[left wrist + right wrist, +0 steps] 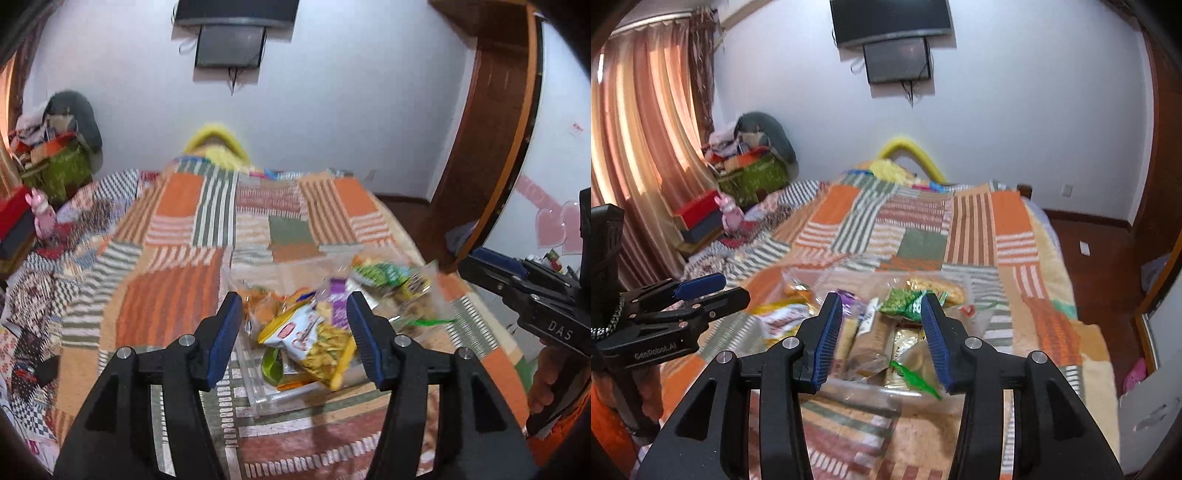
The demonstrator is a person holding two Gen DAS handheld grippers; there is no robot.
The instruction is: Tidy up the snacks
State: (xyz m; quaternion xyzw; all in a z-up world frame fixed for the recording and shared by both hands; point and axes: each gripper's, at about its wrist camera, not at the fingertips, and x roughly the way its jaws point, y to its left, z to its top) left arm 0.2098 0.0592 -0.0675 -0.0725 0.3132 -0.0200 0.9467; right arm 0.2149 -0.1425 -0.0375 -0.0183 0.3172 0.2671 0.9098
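on a patchwork bedspread (192, 206), i held both tongs over a clear plastic tray (266, 398) heaped with snack packets. my left gripper (293, 339) hung with its blue pads spread wide, gripping nothing; just beyond it, on the tray's near end, lay a white-and-yellow packet of fried sticks (314, 347), with an orange chip bag (262, 306) and a purple packet (338, 302) further along the tray. my right gripper (881, 339) was likewise parted and empty, poised above the tray's other side, where a green packet (905, 304) rested against a golden-yellow bag (938, 288) at the far rim and a clear-wrapped biscuit pack (871, 347) lay between the pads in view. a green wrapper tail (916, 380) stuck out over the tray's near rim.

i judged the jaws were kept wide so either one could drop straight around a packet without crushing it, and the two tongs sat side by side over the tray so each covered its own half of the pile. the snacks looked jumbled, tilted and overlapping, so the sorting seemed barely begun. motion blur softened the labels, and i could not read brand names. beyond the tray, a yellow pillow (905, 155) marked the head of the bed under a wall-mounted television (890, 18).
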